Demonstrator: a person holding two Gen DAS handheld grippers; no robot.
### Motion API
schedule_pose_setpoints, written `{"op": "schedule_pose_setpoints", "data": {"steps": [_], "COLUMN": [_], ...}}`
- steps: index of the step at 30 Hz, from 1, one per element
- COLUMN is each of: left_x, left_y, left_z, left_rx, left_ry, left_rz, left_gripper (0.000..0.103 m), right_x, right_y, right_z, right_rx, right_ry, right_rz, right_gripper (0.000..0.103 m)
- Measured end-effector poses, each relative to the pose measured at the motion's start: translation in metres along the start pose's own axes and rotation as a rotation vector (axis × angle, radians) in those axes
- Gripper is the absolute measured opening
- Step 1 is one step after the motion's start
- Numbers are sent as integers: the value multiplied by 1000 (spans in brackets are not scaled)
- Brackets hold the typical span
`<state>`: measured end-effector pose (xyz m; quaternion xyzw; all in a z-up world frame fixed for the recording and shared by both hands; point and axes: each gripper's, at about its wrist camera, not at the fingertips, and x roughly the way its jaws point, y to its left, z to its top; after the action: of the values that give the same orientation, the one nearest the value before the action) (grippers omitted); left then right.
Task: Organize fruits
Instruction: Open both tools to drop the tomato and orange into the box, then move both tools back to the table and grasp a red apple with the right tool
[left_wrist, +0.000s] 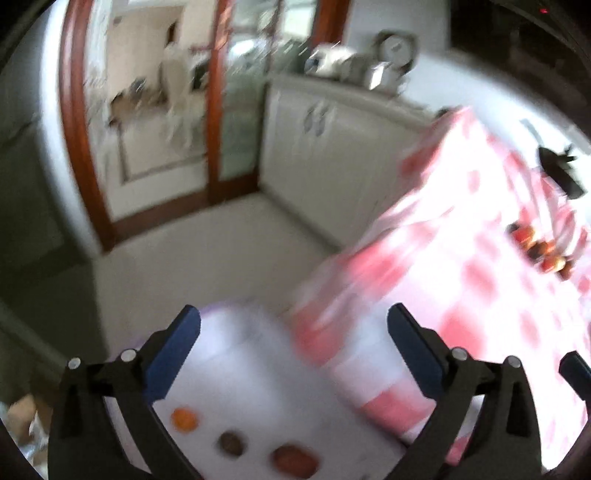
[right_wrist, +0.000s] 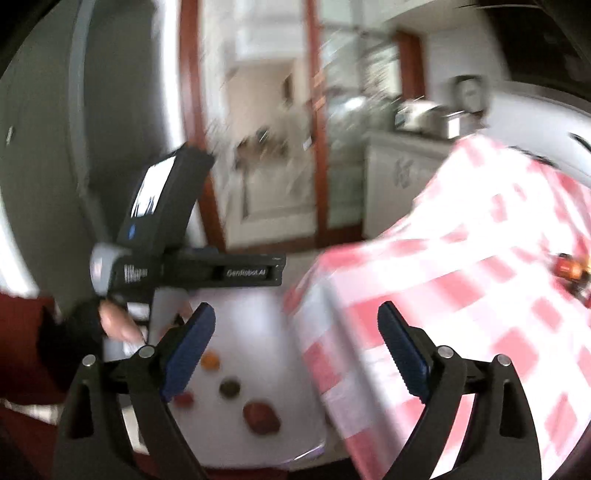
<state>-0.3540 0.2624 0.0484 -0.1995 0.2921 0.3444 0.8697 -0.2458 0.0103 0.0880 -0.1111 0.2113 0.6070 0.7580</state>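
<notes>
A white tray lies low beside the table and carries an orange fruit, a brown one and a red one. My left gripper hangs open above it, nothing between its blue pads. In the right wrist view the same tray shows an orange fruit, a dark one, a large red one and a small red one. My right gripper is open and empty above them. More fruit sits in a row on the table.
A table under a red-and-white checked cloth fills the right side. A black object rests at its far end. A hand holds the black housing of the left tool. White cabinets and a wood-framed doorway stand behind.
</notes>
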Motion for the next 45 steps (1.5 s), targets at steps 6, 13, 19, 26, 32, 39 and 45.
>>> {"op": "schedule_pose_setpoints", "data": {"steps": [6,13,19,26,32,39,45], "left_x": [7,59,109,145,134,135,146], "left_y": [-128,-283,-375,-393,-381,-378,-368], "left_z": [38,18,5,11,10,11,17], "left_rx": [144,345,401,321,276,257,175], "left_ry": [-36,108,198,246,178,174,213], "left_rz": [-202,-345,-440,-518,-594,-620,-641], "left_gripper": [102,102,102,102,102,102,101], "right_x": [-69,-117,-151,-152,-131,-102,-91], "right_y": [-94,-241,-336,-421,-476,-538,-581], "right_z": [14,-10,-56,-81,-84,-72,-59], "right_rx": [244,631,919,985,972,981,1119], "right_ry": [-194,-186,-150,-73,-6,-13,-129], "right_rz": [-211,-511,-661,-785,-844,-802,-728], "right_gripper": [87,87,87,87,87,87,87]}}
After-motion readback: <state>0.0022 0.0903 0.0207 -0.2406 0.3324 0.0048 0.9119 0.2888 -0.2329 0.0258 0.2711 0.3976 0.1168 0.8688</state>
